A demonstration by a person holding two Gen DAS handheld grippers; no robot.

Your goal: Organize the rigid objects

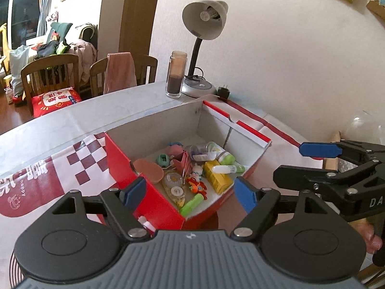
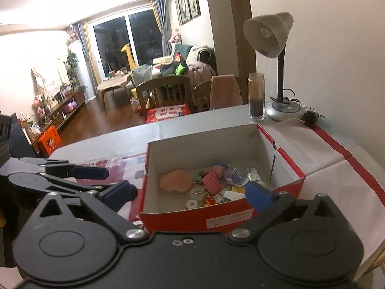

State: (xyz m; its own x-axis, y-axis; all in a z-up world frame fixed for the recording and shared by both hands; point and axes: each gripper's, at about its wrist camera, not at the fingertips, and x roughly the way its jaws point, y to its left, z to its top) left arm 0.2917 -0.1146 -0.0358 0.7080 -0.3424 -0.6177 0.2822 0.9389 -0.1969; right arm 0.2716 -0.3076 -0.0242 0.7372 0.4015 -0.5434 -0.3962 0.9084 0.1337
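Progress: I see small items piled in red box (image 1: 154, 200), centre frame | both claws (image 1: 190, 192) (image 2: 190, 193) apart, empty | sorting looks nearly done

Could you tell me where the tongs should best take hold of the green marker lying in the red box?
Probably across the middle of the green marker, coming from above: it lies flat on the red box floor near the corner, its round barrel narrow enough for open tongs.

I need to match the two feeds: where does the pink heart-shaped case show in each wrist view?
Left wrist: pink heart-shaped case lies at the red box's near-left inside corner.
Right wrist: the case lies left of centre on the box floor.
Shared landmark: desk lamp beyond the box.
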